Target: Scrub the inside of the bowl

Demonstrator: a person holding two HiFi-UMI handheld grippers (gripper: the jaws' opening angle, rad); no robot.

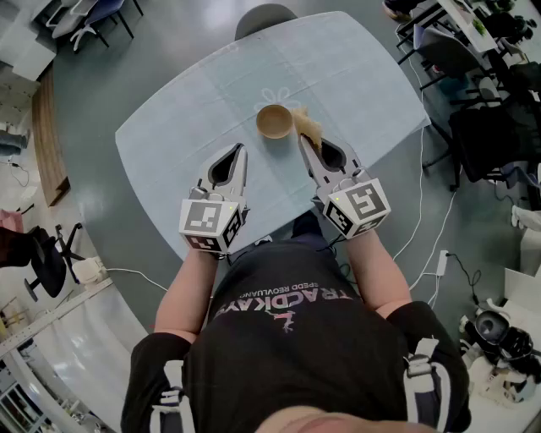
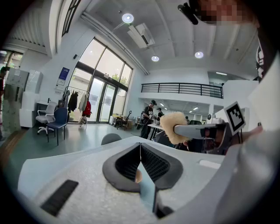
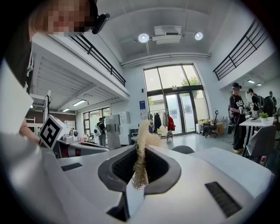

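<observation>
Two grippers hung over the pale blue table [image 1: 161, 135], and we held one in each hand with our forearms drawn in close to the body. The left gripper [image 1: 242, 150] had its jaws pressed together along their whole length. Its own view showed the ribbed pads meeting in a single seam with nothing clamped between them. The right gripper [image 1: 302, 139] had its jaws closed tight on a straw-coloured fibrous scrubber [image 3: 140, 170]. A frayed tuft of it hung down behind the pads and a fuller puff stuck out past the tips. The tan bowl [image 1: 275, 121] stood upright on the table with its mouth facing up, just beyond both sets of tips and roughly between them. From the head view the scrubber's puff lay just beside the bowl's right rim, outside the hollow, and we could not tell whether the two touched. The left gripper's tips pointed toward the bowl's near left side, close to it but apart. Both grippers pointed away from us and slightly toward each other. A grey chair [image 1: 264, 17] sat at the table's far edge. White cables [image 1: 418, 211] trailed across the floor on our right.
</observation>
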